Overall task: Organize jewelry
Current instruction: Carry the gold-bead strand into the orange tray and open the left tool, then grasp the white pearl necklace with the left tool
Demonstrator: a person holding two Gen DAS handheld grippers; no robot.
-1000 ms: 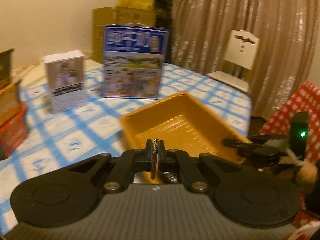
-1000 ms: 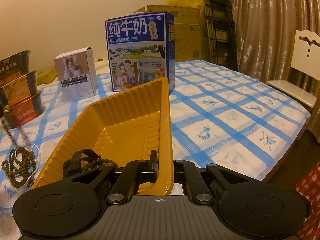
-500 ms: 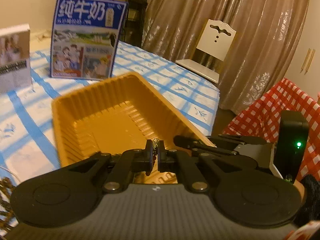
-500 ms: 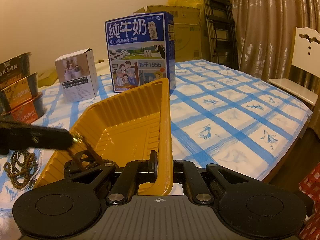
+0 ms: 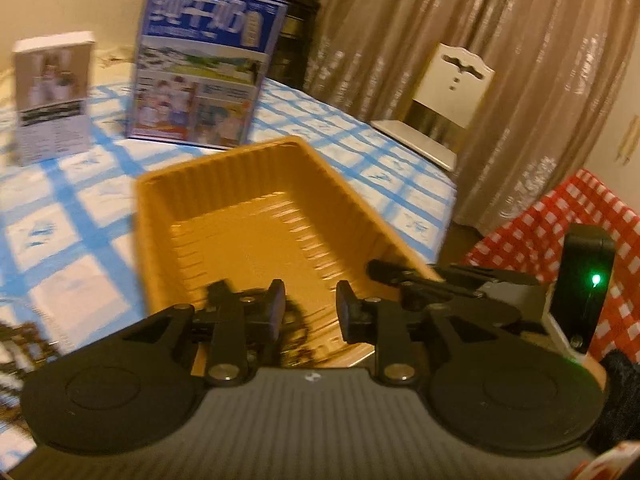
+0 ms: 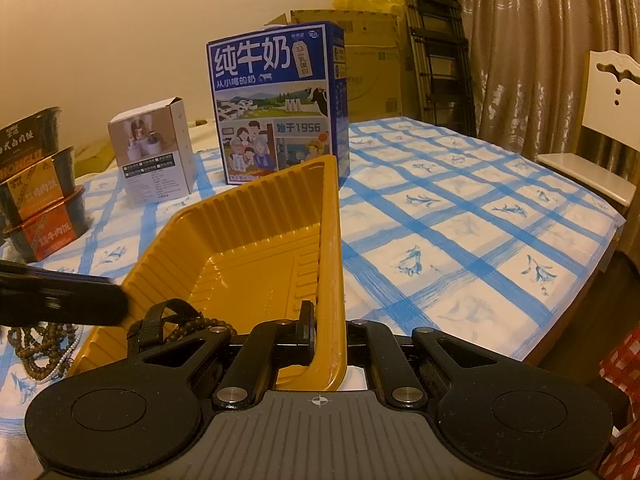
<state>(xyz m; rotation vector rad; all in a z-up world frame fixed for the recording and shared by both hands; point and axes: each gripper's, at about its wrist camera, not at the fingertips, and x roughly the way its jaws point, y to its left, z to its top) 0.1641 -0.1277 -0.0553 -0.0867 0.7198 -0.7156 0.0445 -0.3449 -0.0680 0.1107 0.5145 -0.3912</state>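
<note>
Blue-checked tablecloth (image 6: 460, 216): spread across the table. Milk carton (image 6: 276, 100): stood behind the tray. Yellow plastic tray (image 6: 248, 256): right wall clamped by right gripper (image 6: 326, 330). Left gripper (image 5: 310, 314): fingers held apart above tray's near end. Beaded bracelet (image 6: 192, 326): lain in tray's near corner. Bead necklaces (image 6: 40, 348): heaped left of the tray.

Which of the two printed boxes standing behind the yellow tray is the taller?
The blue milk carton; it stands clearly higher than the small white box to its left.
</note>
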